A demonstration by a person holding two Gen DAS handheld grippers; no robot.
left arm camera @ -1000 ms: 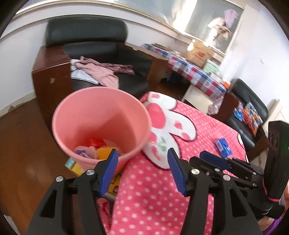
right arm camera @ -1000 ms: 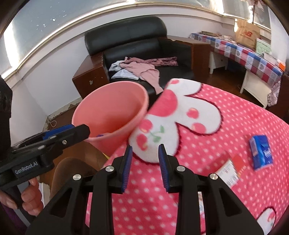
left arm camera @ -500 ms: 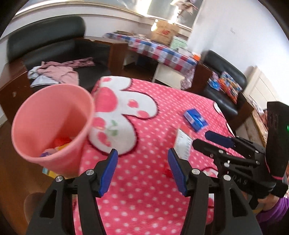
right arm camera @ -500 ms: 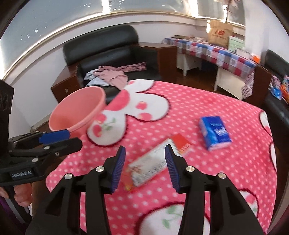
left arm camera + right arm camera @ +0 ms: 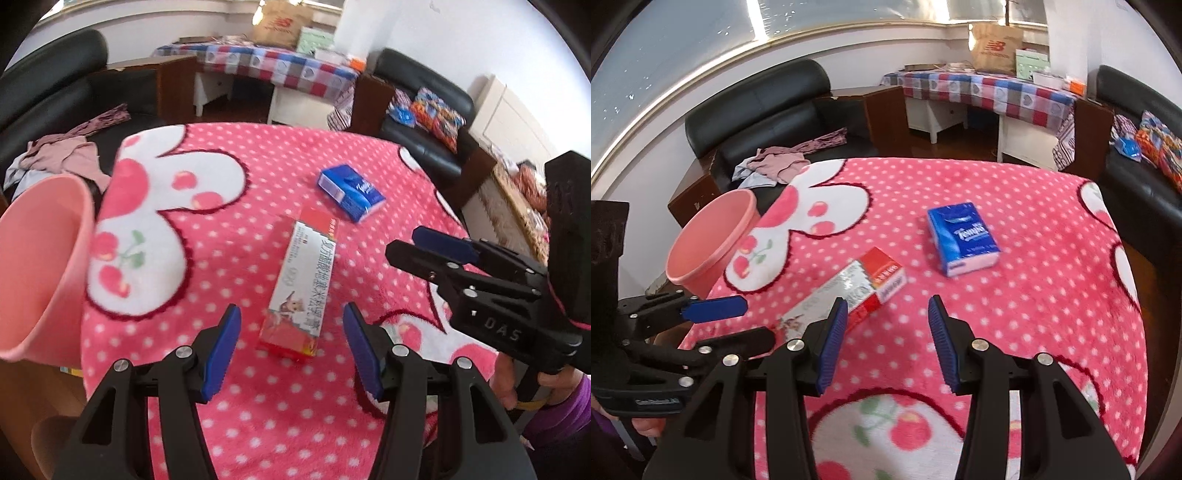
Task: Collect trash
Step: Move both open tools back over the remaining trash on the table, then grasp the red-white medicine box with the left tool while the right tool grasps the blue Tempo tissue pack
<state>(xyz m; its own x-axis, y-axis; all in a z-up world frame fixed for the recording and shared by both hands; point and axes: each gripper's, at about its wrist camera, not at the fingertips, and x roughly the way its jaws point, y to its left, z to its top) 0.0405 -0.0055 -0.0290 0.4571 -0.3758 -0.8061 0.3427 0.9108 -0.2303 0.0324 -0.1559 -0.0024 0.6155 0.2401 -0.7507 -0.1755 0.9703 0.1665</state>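
My left tongs [image 5: 291, 345] gape wide and empty, the red-and-white carton [image 5: 304, 284] on the desk [image 5: 229, 206] straight ahead, its long axis running away from me. My right tongs [image 5: 886, 339], also spread and empty, are farther; blue tissue pack [image 5: 962, 238] beyond.

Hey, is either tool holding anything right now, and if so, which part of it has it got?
Nothing is held. The left tool is open, above the near end of the red and white box. The right tool is open over the pink blanket.
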